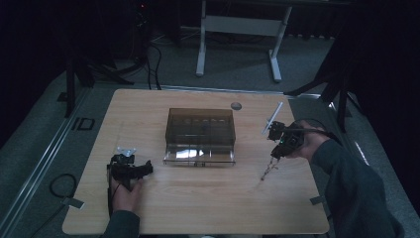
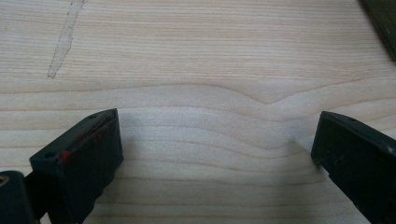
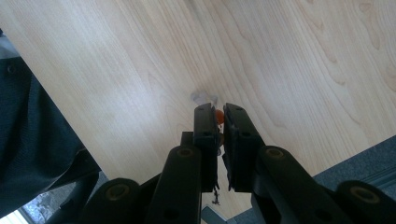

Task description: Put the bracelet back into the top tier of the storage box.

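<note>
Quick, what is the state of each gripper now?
Left gripper: open, holding nothing.
Right gripper: shut on a small chain with an orange bit.

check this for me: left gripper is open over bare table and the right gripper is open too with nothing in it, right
Not quite. The left gripper is open over the bare table, but the right gripper is shut: the right gripper view shows its fingers pinching a small orange bead, with a thin chain hanging below it in the high view.

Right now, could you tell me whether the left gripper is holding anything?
No, the left gripper has its jaws wide apart over bare wooden table.
</note>
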Demonstrator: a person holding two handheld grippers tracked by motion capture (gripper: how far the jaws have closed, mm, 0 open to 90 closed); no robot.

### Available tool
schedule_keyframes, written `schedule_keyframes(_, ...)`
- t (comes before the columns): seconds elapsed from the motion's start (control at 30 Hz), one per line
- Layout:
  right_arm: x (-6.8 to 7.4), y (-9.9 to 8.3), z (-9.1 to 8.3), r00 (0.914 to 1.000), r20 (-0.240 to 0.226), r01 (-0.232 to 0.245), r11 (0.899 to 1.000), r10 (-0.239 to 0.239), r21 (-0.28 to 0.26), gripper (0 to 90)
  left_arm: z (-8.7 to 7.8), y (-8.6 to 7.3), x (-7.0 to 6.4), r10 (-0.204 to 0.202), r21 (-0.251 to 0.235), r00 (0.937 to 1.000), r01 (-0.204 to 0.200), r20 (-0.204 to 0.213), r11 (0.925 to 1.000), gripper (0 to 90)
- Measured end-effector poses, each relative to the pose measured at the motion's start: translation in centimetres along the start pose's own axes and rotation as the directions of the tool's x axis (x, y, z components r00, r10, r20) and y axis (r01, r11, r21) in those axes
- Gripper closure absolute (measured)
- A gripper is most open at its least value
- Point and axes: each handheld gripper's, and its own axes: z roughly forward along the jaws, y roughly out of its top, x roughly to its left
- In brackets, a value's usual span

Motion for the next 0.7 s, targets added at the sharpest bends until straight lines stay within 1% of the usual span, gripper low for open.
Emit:
schedule_keyframes(0.2,-0.1,0.4,-0.5,0.9999,-0.002,0.015,1.000,-0.015,0.002,84.0,0.0,0.0,0.0,0.000,0.000,1.0000,0.000,0.000,1.0000,2.0)
schedule_keyframes(0.37,-0.2,0.7,-1.0,0.9999,-0.004,0.012,1.000,-0.012,-0.002,84.0,0.0,0.0,0.0,0.000,0.000,1.0000,0.000,0.000,1.0000,2.0)
schedule_keyframes(0.7,-0.4,1.3,-1.6,0.9997,-0.001,0.022,1.000,-0.022,-0.008,84.0,0.0,0.0,0.0,0.000,0.000,1.0000,0.000,0.000,1.0000,2.0)
